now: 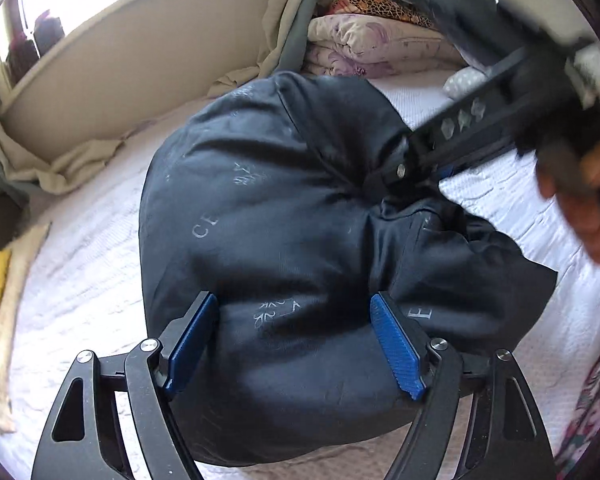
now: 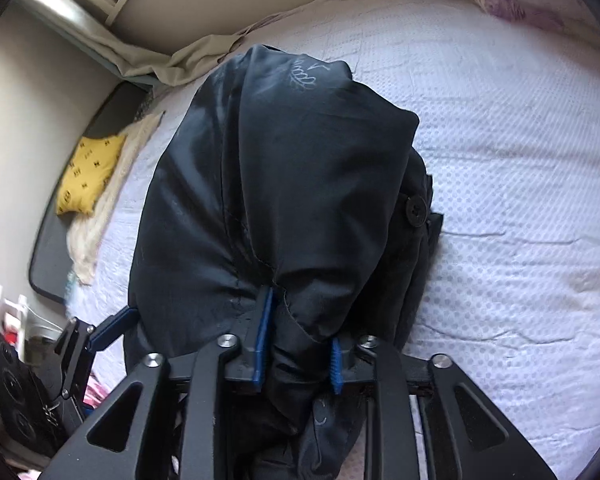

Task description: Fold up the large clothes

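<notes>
A dark navy garment (image 1: 284, 208) with pale printed letters lies bunched on the white bed cover (image 1: 80, 280). My left gripper (image 1: 294, 298) stands wide open over its near end, and the bulk of the cloth swells up between the blue pads (image 1: 396, 344). In the right wrist view the same garment (image 2: 284, 168) is a humped mound with a black button (image 2: 416, 210) on its right edge. My right gripper (image 2: 300, 316) is shut on a gathered fold of it, with creases running out from the pinch. The right gripper (image 1: 396, 172) is blurred in the left wrist view.
A person's hand (image 1: 580, 208) holds the right gripper. Folded flowery quilts (image 1: 380, 44) are stacked at the far end of the bed. A yellow cushion (image 2: 88, 176) and a rumpled beige sheet (image 2: 204, 56) lie along the wall side. White bed cover (image 2: 500, 168) spreads to the right.
</notes>
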